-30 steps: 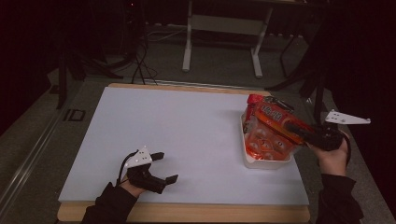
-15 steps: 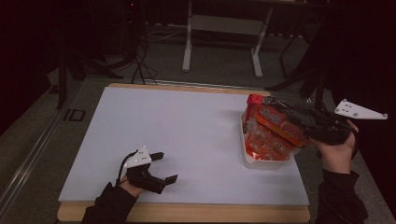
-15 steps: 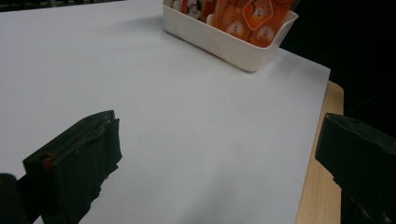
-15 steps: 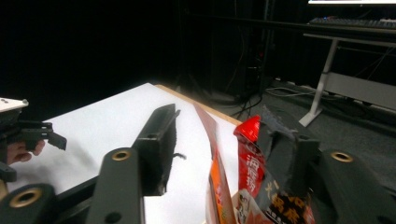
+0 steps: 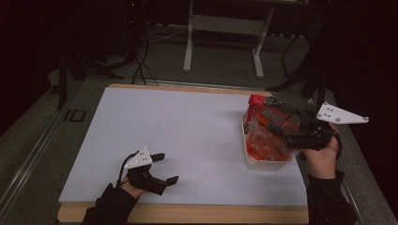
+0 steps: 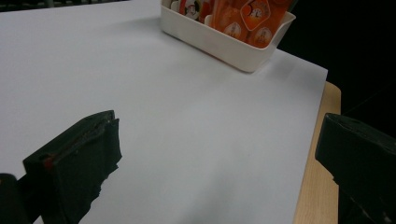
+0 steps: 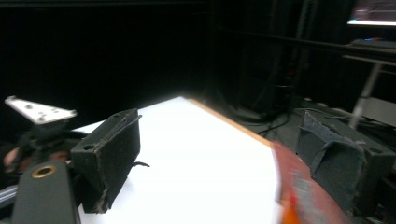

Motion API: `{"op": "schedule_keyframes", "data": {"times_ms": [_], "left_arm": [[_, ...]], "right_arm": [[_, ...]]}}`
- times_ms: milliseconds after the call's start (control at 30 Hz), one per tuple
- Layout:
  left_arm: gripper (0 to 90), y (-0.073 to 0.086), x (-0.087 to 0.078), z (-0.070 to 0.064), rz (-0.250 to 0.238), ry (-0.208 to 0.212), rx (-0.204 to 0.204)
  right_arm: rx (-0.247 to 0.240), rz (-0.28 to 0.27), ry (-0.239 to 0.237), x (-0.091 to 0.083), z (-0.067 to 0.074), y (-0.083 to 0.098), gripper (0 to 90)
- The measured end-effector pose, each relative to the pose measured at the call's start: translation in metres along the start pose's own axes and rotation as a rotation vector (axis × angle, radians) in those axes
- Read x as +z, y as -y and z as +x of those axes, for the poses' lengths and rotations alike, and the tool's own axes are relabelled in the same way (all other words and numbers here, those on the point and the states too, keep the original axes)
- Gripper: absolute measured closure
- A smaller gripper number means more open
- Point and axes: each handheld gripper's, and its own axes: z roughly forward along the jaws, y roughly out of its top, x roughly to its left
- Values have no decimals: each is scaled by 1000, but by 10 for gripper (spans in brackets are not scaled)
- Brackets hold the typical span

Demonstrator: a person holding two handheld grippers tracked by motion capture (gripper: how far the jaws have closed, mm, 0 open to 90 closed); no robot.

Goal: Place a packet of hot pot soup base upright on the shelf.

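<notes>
Two jaws of right gripper [image 5: 285, 123] just opening, snack packet [image 5: 268, 118] between them, unpressed, over white tub [image 5: 263, 163].

White sheet [image 5: 187, 140] covers the wooden table [image 5: 187, 213]; a white tub [image 5: 263, 161] of snack packets sits on it, just beside the right gripper's fingers [image 5: 281, 124].

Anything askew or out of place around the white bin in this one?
Yes: the red snack packet sits tilted on top of the orange packets in the white bin, poking past its far rim rather than lying inside. The right gripper, jaws just opened, is right beside it. Nothing looks spilled on the table.
</notes>
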Motion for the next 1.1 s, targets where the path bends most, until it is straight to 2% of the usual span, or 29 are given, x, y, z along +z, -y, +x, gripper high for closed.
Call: {"op": "schedule_keyframes", "data": {"times_ms": [233,333,567,733,1100], "left_arm": [[0,1,0,0,2,1,-4],[0,1,-1,0,0,2,-6],[0,1,-1,0,1,4,-1],[0,0,-1,-1,-3,5,-6],[0,1,-1,-2,0,7,4]], "right_arm": [[17,40,-58,23,13,14,139],[25,74,-82,32,19,24,140],[70,120,-137,49,27,48,141],[64,153,-146,58,31,63,141],[85,169,-164,63,39,87,141]]}}
